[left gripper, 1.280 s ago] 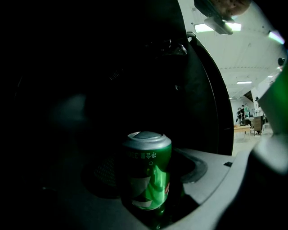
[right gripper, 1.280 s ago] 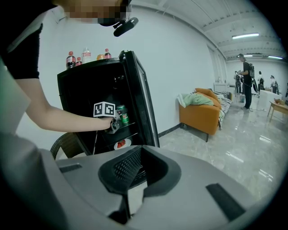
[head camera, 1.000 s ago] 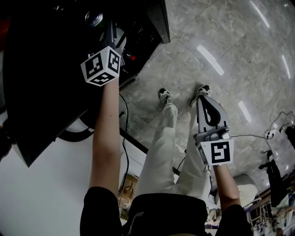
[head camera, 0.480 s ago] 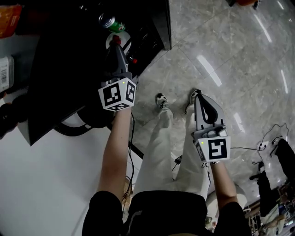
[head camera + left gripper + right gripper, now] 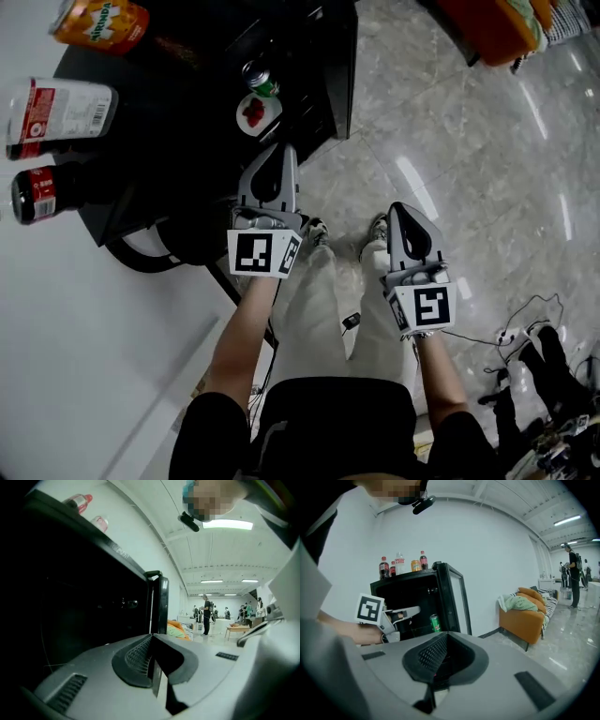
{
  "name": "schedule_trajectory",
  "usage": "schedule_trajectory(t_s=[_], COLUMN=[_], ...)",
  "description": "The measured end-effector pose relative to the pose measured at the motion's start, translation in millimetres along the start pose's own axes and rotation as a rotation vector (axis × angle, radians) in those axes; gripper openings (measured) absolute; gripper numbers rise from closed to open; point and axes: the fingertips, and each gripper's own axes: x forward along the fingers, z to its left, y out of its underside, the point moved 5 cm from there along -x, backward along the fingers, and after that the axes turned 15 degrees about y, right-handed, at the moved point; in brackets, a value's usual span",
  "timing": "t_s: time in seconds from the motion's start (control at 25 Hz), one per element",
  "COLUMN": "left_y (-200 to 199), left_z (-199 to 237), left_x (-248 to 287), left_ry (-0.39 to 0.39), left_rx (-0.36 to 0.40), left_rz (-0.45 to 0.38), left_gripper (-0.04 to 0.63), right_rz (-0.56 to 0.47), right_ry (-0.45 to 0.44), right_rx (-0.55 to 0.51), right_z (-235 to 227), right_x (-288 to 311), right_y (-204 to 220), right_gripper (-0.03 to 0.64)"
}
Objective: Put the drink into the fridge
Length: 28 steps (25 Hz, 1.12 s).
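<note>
A green drink can (image 5: 261, 80) (image 5: 434, 623) stands inside the open black fridge (image 5: 178, 122) (image 5: 412, 581), beside a white round thing with red on it (image 5: 255, 112). My left gripper (image 5: 282, 152) (image 5: 152, 639) (image 5: 414, 609) hangs in front of the fridge opening, apart from the can. Its jaws have just closed and are shut with nothing between them. My right gripper (image 5: 404, 209) (image 5: 446, 635) is further right, above the person's legs, also shut and empty.
Three bottles lie in view on the fridge top: orange (image 5: 98, 23), clear with a red label (image 5: 61, 108), cola (image 5: 47, 192). The fridge door (image 5: 339, 66) (image 5: 457, 602) stands open to the right. An orange sofa (image 5: 529, 613) and floor cables (image 5: 506, 333) are on the right.
The left gripper has let go of the can, shut, and drawn back out of the fridge towards the person. The can stays inside. The right gripper has risen.
</note>
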Motion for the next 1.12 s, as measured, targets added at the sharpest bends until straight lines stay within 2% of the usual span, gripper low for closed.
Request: schedule_trajectory(t_s=[0.12, 0.4, 0.76, 0.92, 1.12], left_y=[-29, -94, -184, -209, -226], left_z=[-26, -70, -93, -100, -86], left_x=[-19, -39, -60, -83, -112], left_ry=[0.025, 0.066, 0.053, 0.045, -0.002], left_rx=[0.001, 0.012, -0.022, -0.023, -0.023], left_rz=[0.012, -0.024, -0.131, -0.137, -0.149], left_gripper=[0.009, 0.009, 0.009, 0.009, 0.009], right_rz=[-0.006, -0.074, -0.142, -0.168, -0.185], right_ry=[-0.014, -0.078, -0.149, -0.198, -0.251], right_rx=[0.006, 0.002, 0.039, 0.018, -0.026], right_z=[-1, 11, 50, 74, 101], right_x=[-8, -20, -48, -63, -72], right_y=[-20, -85, -163, -194, -217], right_gripper=[0.014, 0.014, 0.014, 0.014, 0.014])
